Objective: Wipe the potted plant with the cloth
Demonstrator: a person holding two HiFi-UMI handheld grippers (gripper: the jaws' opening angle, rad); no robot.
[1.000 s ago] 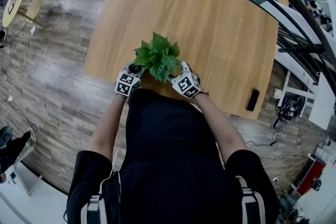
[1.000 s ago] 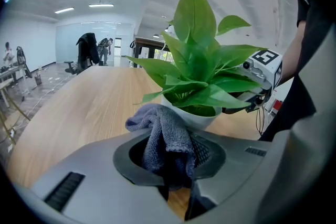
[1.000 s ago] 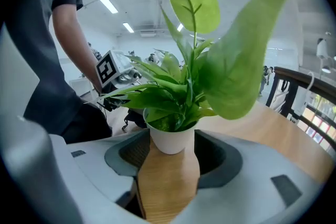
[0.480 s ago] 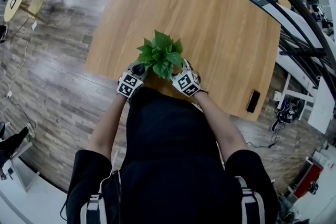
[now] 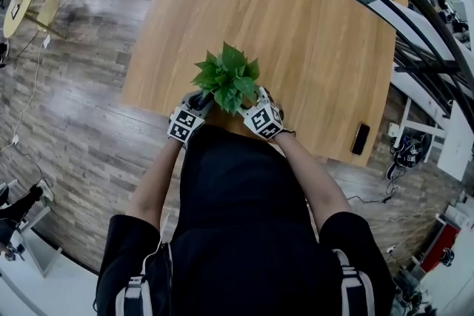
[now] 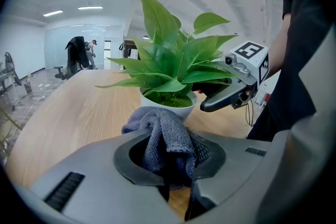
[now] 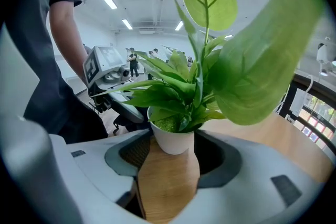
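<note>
A leafy green plant (image 5: 226, 76) in a small white pot (image 6: 169, 108) stands near the front edge of the wooden table (image 5: 296, 26). My left gripper (image 6: 170, 148) is shut on a bunched grey-blue cloth (image 6: 167, 140), which hangs just in front of the pot's near side. In the head view that gripper (image 5: 197, 103) sits at the plant's left. My right gripper (image 7: 173, 157) is open, and the pot (image 7: 172, 139) stands between its fingertips; I cannot tell if they touch it. From above this gripper (image 5: 253, 98) is at the plant's right. Leaves hide the pot in the head view.
A black phone (image 5: 361, 138) lies near the table's front right corner. A yellow round stool (image 5: 18, 4) stands on the floor far left. Black railings (image 5: 415, 18) and shoes (image 5: 406, 153) are to the right. People (image 6: 80, 52) stand far off.
My left gripper with the cloth has edged slightly closer to the plant. The right gripper and the pot have hardly moved.
</note>
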